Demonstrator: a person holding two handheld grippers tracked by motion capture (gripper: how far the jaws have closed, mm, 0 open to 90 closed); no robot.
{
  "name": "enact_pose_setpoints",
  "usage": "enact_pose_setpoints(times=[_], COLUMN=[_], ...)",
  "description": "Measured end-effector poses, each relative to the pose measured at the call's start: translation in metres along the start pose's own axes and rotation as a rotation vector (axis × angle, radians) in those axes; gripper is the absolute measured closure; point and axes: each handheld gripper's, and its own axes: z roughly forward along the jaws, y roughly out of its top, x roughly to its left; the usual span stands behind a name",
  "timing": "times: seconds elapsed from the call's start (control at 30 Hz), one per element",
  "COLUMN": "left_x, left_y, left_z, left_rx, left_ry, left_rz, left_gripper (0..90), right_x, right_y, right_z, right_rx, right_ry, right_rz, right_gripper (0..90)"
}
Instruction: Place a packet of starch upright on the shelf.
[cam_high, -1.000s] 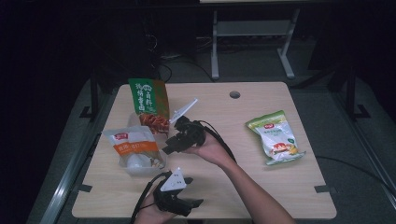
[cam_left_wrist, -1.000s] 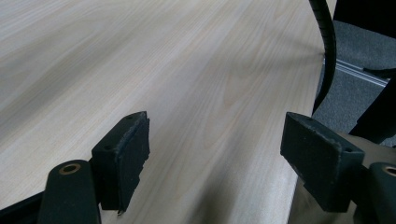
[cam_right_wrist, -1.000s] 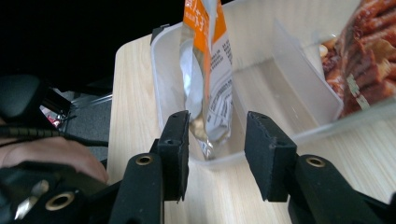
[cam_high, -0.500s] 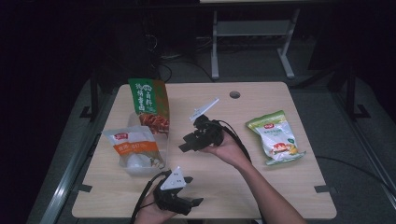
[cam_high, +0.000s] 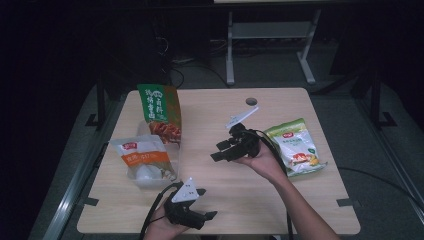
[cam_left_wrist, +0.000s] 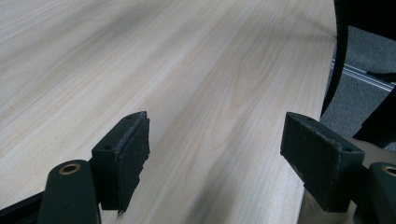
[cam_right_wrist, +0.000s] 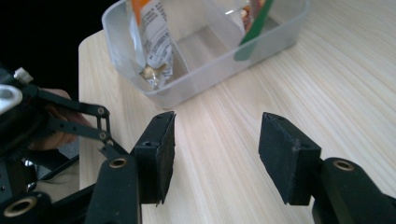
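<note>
High view, desk (cam_high: 300, 200): light wood-grain top, round cable hole near the far edge, dark floor around it.
Clear bin (cam_high: 150, 172): see-through plastic tub at the desk's left side; two snack bags stand in it. Right gripper view shows its wall (cam_right_wrist: 201, 70) just ahead of the fingers, a bare wood strip between.
Green bag (cam_high: 159, 111): upright at the bin's far end, leaning slightly, green top with red food print lower down.
White-orange bag (cam_high: 145, 160): at the bin's near end, tilted toward the viewer, white with an orange band.
Light-green bag (cam_high: 295, 147): flat on the desk at right, outside the bin, just beside the right hand.
Right gripper (cam_high: 222, 150): held above mid-desk, between bin and light-green bag, fingers pointing left toward the bin. Fingers have just been opening; now a medium gap, nothing between the pads (cam_right_wrist: 161, 149), only bare desk under them.
Left gripper (cam_high: 207, 216): at the near desk edge, low over the wood, fingers pointing right. In the left gripper view the pads (cam_left_wrist: 128, 149) stand wide apart, nothing held, bare desk between them, desk edge and grey floor at right.
Grey plates: one three-cornered plate on top of each gripper, cables trailing off toward the person.
</note>
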Motion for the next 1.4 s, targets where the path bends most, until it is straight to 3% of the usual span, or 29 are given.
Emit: enact_pose_setpoints(times=[0.63, 1.4], left_x=[0.002, 0.004], left_y=[0.000, 0.014], left_z=[0.006, 0.016], left_rx=[0.005, 0.002], left_ry=[0.001, 0.007], left_rz=[-0.008, -0.017], left_gripper=[23.5, 23.6], right_x=[-0.022, -0.047], right_y=[-0.041, -0.092], right_z=[-0.043, -0.085], right_rx=[-0.008, -0.016], right_ry=[-0.075, -0.167], right_rz=[0.085, 0.173], right_gripper=[40.0, 37.2])
